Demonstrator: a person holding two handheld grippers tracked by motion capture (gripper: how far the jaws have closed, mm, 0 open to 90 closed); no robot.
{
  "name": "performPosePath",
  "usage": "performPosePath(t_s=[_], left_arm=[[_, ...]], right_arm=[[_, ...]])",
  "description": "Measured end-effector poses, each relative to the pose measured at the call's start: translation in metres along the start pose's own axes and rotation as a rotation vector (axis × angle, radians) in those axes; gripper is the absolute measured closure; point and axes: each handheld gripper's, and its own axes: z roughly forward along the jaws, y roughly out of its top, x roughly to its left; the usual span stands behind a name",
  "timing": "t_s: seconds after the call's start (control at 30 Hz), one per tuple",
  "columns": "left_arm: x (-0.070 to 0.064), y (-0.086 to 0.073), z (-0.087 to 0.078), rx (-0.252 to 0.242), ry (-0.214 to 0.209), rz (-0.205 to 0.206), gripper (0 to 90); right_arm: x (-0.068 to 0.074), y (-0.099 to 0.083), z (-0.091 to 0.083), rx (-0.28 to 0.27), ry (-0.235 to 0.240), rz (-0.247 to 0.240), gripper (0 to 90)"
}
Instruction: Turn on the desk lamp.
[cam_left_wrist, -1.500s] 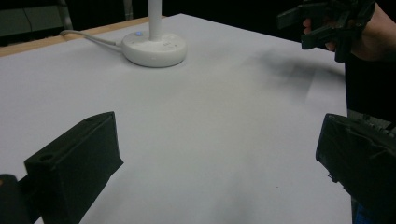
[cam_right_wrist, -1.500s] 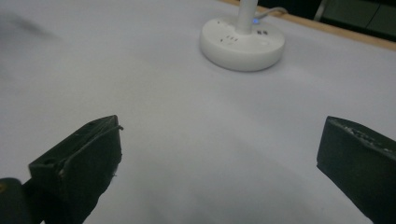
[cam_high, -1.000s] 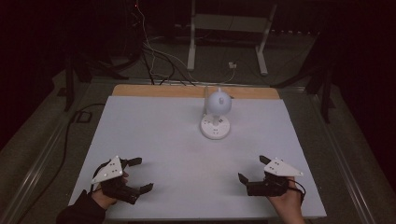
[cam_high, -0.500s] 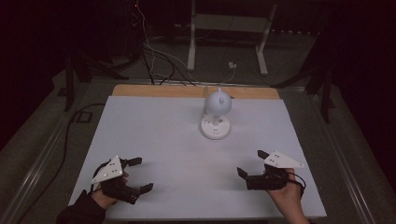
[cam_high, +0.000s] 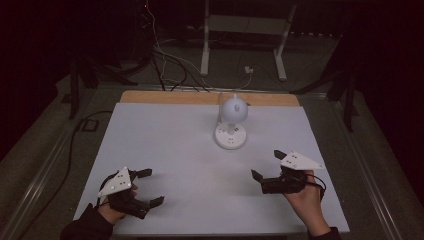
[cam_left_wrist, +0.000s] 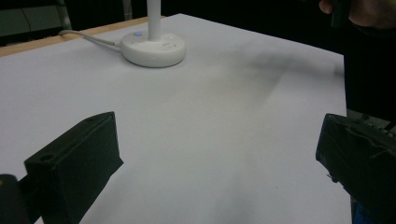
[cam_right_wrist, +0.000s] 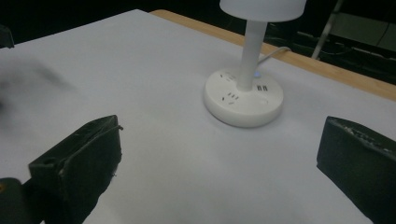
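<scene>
no legible txt on lamp (cam_high: 231, 122).

Dim room, dark surroundings; white table (cam_high: 165, 150) evenly lit, soft smudgy shadows, gripper views slightly blurred, grainy.

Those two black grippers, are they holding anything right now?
Nothing. The left gripper and right gripper both stand open and empty, well short of the white lamp.
</scene>
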Motion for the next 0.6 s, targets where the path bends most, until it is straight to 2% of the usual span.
performPosePath(t_s=[0.6], left_arm=[[0.0, 0.0, 0.0, 0.001, -0.003, -0.002, 0.3]], right_arm=[[-0.008, 0.024, 0.019, 0.01, 0.038, -0.019, 0.0]])
